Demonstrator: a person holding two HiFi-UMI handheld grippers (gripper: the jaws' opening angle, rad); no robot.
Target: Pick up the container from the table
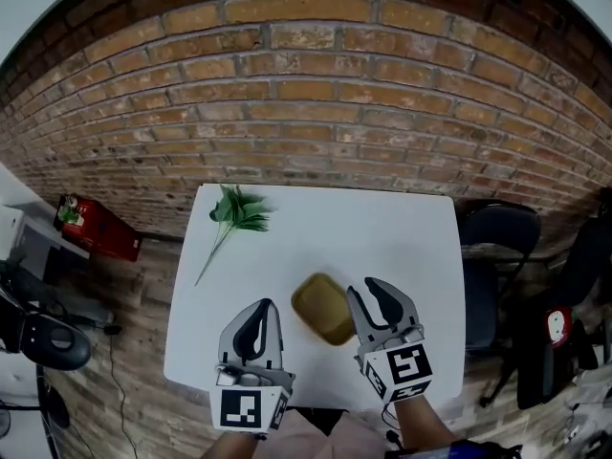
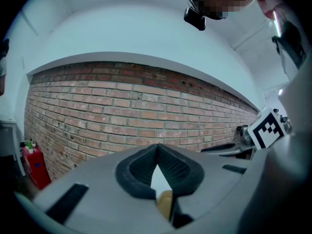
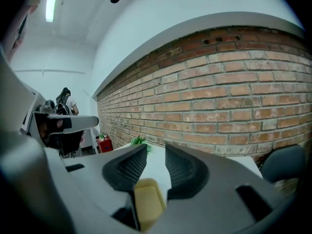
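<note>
A shallow mustard-yellow container [image 1: 321, 308] lies on the white table [image 1: 382, 228], toward its near edge. My right gripper [image 1: 368, 293] hovers at the container's right side, open, with a clear gap between its fingers; in the right gripper view the container [image 3: 147, 202] shows low down in that gap, and the pads do not touch it. My left gripper [image 1: 256, 325] sits to the container's left and a little nearer the table edge, with its fingertips together, shut on nothing. In the left gripper view a sliver of the container [image 2: 165, 204] shows below the closed jaws.
A green leafy sprig [image 1: 235, 214] lies at the table's far left corner. A brick wall [image 1: 306, 94] runs behind the table. A black chair [image 1: 497, 256] stands to the right. A red object [image 1: 96, 226] and a black chair base [image 1: 48, 338] are on the floor at left.
</note>
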